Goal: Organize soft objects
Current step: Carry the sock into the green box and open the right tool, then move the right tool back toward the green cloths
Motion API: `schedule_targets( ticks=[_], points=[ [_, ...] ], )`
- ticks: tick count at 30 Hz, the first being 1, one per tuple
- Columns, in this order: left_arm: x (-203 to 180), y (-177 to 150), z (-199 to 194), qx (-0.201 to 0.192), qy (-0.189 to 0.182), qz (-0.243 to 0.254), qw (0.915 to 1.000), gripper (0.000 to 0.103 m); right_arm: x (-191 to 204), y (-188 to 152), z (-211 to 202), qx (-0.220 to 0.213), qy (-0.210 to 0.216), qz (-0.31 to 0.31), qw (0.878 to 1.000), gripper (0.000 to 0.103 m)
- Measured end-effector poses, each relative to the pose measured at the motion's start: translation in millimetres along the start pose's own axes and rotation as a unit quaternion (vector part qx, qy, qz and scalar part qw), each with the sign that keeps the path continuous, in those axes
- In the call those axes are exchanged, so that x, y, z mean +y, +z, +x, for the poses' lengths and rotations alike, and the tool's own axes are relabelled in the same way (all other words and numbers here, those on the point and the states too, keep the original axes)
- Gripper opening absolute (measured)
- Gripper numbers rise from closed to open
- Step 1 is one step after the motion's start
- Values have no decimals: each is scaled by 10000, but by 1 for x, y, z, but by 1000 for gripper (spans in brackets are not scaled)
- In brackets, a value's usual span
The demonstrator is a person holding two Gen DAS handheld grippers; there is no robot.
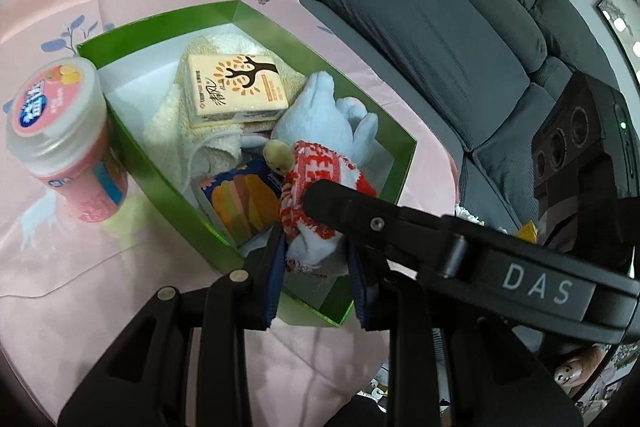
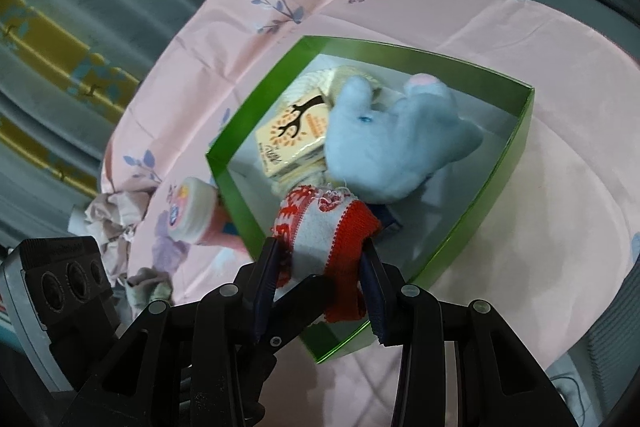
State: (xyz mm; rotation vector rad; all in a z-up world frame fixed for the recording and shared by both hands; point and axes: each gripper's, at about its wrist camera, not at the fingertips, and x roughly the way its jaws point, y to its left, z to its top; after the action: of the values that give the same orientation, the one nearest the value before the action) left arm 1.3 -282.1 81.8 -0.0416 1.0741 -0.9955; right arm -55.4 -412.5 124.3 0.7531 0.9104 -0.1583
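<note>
A light blue plush toy (image 1: 324,115) with a red-and-white knitted scarf lies partly in a green box (image 1: 288,39) on a pink cloth. My left gripper (image 1: 316,267) is shut on the toy's lower end at the box's near wall. The right gripper (image 1: 320,197) reaches in from the right and presses on the scarf. In the right wrist view, my right gripper (image 2: 320,267) is shut on the scarfed middle of the plush toy (image 2: 392,143), over the near corner of the green box (image 2: 400,53). A black finger of the left gripper (image 2: 300,299) crosses beneath.
The box also holds a cream towel (image 1: 172,123), a tissue pack (image 1: 236,87) and a colourful packet (image 1: 240,207). A pink lidded bottle (image 1: 64,139) stands against the box's left wall. A grey sofa (image 1: 432,47) lies beyond, and crumpled cloths (image 2: 116,211) sit at the pink cloth's edge.
</note>
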Motion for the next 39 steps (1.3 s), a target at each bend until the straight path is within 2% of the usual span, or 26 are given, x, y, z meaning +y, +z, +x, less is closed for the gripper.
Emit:
schedule_targets(
  ticks=[14,17,19,20,21,23,28,30,32,36,39],
  points=[
    [-6,3,11,196,222,-1,9996,30,-8,9,5,-22,-299,44,9995,42],
    [-10,0,1,123,228,86,9996,36,-3,7,0,-102,-402,-68,9991,42],
    [-11,-4,-9,40,204,72,9998,47,3,5,-4,-154,-521,-256,9982,42],
    [-11,-5,-14,3,172,52,9998,49,6,4,-8,-219,-566,-287,9977,42],
    [-11,-6,-20,-26,167,29,9999,53,9,4,-11,-264,-586,-312,9974,44],
    [-9,-10,-35,-158,234,-23,9996,62,15,2,-16,-324,-592,-378,9970,61],
    [4,-23,-68,-433,241,-207,9986,77,36,-9,-27,-409,-568,-636,9955,64],
    [11,-29,-79,-534,230,-321,9978,79,45,-15,-29,-418,-572,-764,9946,66],
    [20,-37,-93,-663,288,-498,9961,84,55,-21,-30,-411,-570,-896,9935,76],
    [42,-57,-122,-940,618,-768,9907,87,80,-36,-27,-409,-561,-1213,9902,77],
    [60,-76,-144,-1154,1010,-1007,9830,87,99,-46,-21,-330,-556,-1482,9868,77]
  ],
)
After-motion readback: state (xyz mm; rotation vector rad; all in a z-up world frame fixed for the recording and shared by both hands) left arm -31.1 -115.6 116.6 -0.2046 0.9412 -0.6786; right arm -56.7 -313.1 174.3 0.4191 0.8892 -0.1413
